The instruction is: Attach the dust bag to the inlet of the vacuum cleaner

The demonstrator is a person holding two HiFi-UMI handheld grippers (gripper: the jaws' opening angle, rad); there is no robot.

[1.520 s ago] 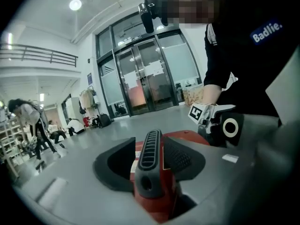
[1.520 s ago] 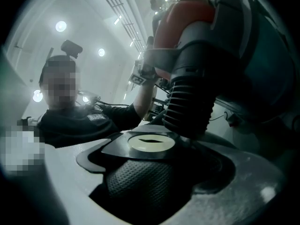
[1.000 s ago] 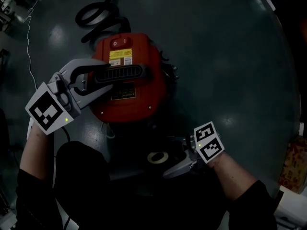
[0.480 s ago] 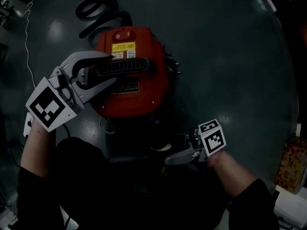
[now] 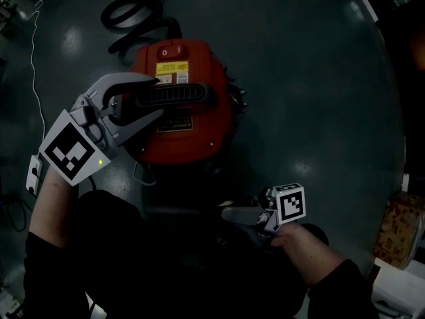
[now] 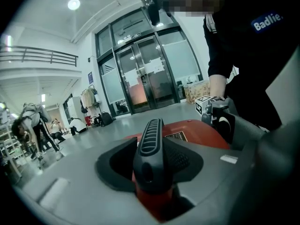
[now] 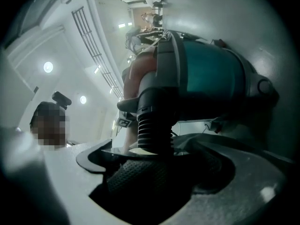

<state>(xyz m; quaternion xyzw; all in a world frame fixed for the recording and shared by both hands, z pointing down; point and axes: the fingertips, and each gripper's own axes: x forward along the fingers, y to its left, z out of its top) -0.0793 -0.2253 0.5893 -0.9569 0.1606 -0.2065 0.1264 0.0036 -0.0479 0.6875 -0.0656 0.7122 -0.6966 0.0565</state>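
On the floor point(image 5: 319, 78), the red vacuum cleaner point(image 5: 179, 131) stands upright. The left hand-held gripper point(image 5: 157, 96) is clamped on the black handle point(image 5: 182, 95) across the vacuum cleaner's top. Just below the vacuum cleaner's near side, the right hand-held gripper point(image 5: 229, 212) is closed on the flat collar of the dust bag point(image 7: 140, 151). It holds the collar's pale-ringed hole right at the end of the ribbed inlet point(image 7: 152, 125); whether the hole has started onto the inlet I cannot tell.

The likeliest trouble is the collar meeting the inlet tilted, so one edge catches and the card buckles or tears. The grip is on a thin edge, so a hard push could make the collar slip from the jaws. If the left grip slackens, the vacuum cleaner could shift away from the push.
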